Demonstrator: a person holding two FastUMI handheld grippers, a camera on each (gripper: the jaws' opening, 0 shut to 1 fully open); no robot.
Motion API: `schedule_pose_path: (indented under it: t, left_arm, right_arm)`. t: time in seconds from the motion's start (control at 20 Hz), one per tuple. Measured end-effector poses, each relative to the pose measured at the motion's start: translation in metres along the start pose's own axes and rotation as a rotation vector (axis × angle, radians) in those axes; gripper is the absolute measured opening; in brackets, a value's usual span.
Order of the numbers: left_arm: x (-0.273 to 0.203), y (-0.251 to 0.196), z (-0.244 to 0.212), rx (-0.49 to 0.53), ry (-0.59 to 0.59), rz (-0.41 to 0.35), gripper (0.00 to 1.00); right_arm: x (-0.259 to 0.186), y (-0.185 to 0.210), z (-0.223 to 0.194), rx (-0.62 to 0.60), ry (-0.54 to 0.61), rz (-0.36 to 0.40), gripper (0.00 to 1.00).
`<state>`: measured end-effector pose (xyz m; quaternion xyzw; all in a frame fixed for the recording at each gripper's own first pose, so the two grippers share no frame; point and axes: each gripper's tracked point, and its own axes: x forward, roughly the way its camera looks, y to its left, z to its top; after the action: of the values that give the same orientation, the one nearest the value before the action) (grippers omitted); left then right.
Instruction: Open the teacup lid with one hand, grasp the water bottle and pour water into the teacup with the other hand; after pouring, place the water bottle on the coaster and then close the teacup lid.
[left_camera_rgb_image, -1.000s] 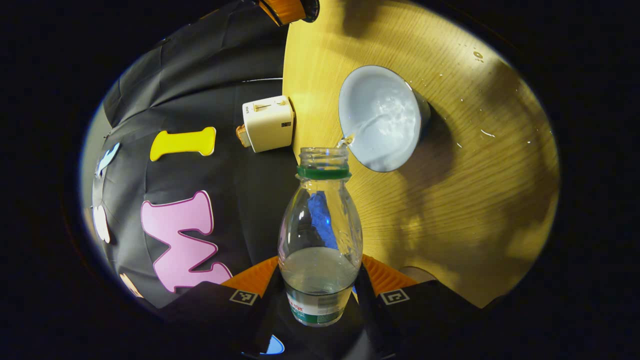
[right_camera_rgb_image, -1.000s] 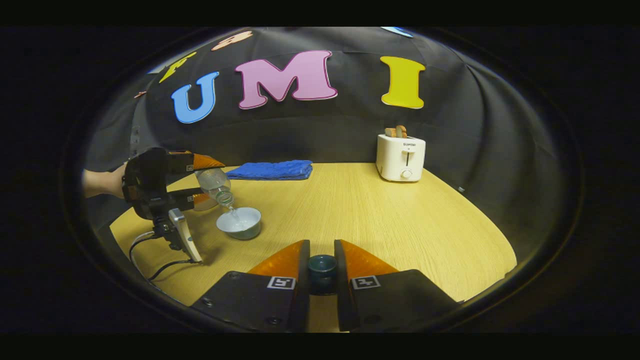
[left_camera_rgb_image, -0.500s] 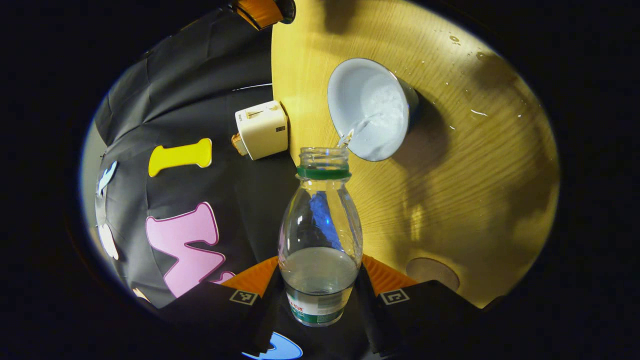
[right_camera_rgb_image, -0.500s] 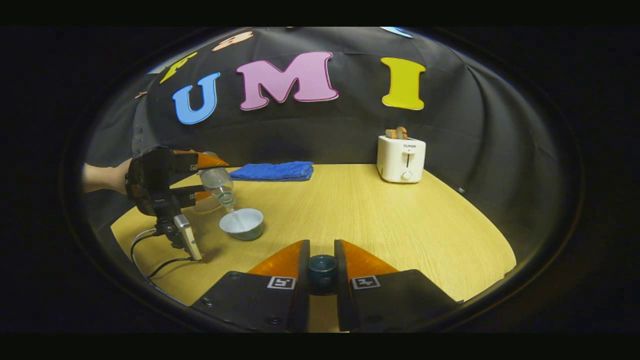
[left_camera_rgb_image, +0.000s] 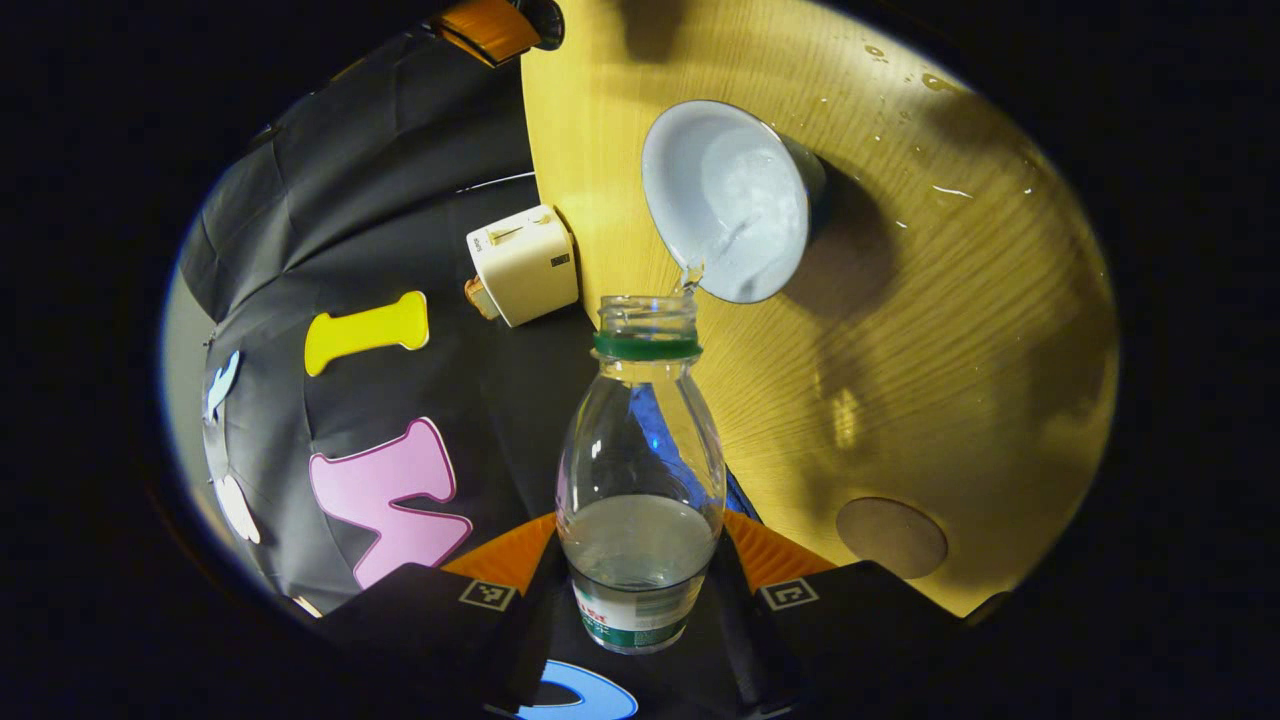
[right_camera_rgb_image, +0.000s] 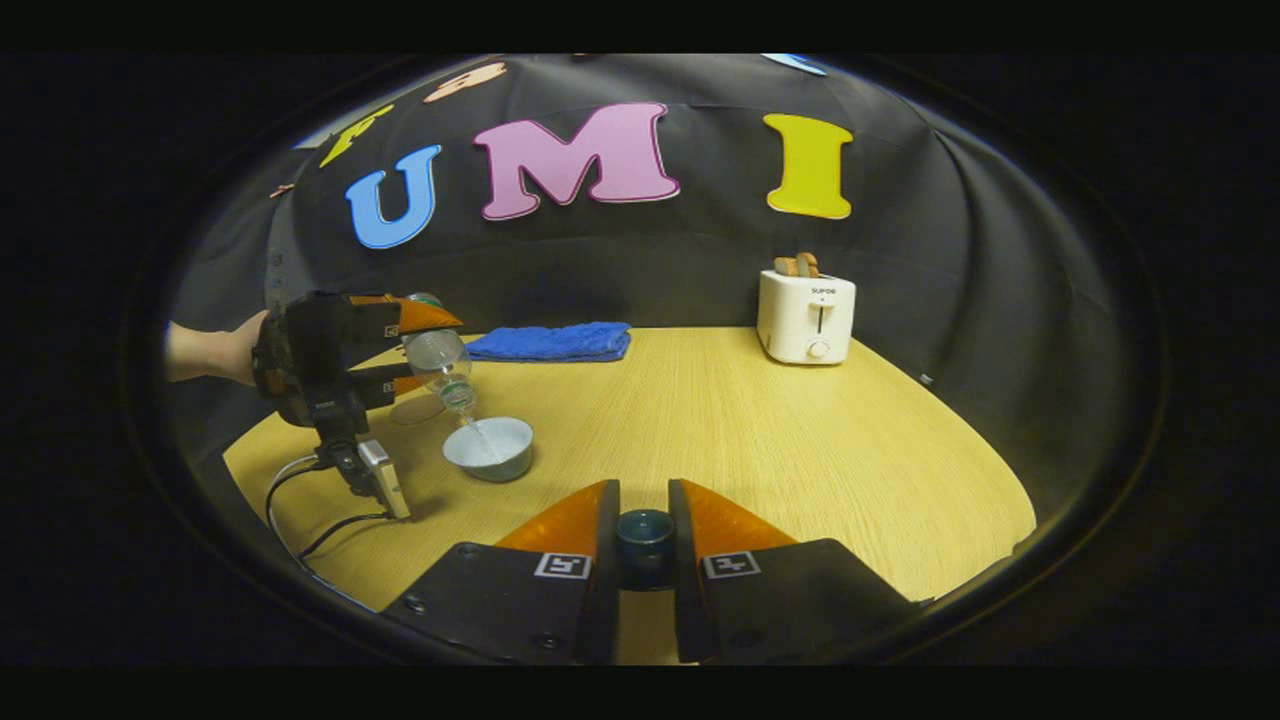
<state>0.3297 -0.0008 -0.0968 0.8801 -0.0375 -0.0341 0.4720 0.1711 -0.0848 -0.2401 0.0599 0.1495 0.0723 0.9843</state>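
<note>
- left gripper (left_camera_rgb_image: 640, 590) clamped on the base of the clear plastic water bottle with green neck ring (left_camera_rgb_image: 640, 470), both fingers pressing its sides; bottle tipped, mouth just beside the near rim of the pale, wide-mouthed ceramic teacup (left_camera_rgb_image: 725, 200); thin stream of water (left_camera_rgb_image: 712, 250) running into the cup
- right gripper (right_camera_rgb_image: 644, 535) closed on the dark teal lid knob (right_camera_rgb_image: 644, 532), lid held off to the side, well apart from the cup
- cup sits on the round yellow wooden table (left_camera_rgb_image: 950, 330); droplets on the wood beyond it, so splash is a risk
- judgement: hold tilt steady, keep the mouth over the bowl rather than the rim edge; no added tilt, the bottle is about a third full and could surge
- right the bottle slowly before moving off; round brown coaster (left_camera_rgb_image: 890, 537) sits nearer the gripper than the cup
- keep the lid clear until the bottle is down
</note>
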Motion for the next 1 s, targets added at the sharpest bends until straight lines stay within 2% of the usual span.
schedule_pose_path:
  t: [1.0]
  left_arm:
    - [0.013, 0.023, 0.004, 0.15, -0.072, 0.007, 0.74]
  right_arm:
    - [0.008, 0.005, 0.01, -0.006, -0.009, 0.012, 0.26]
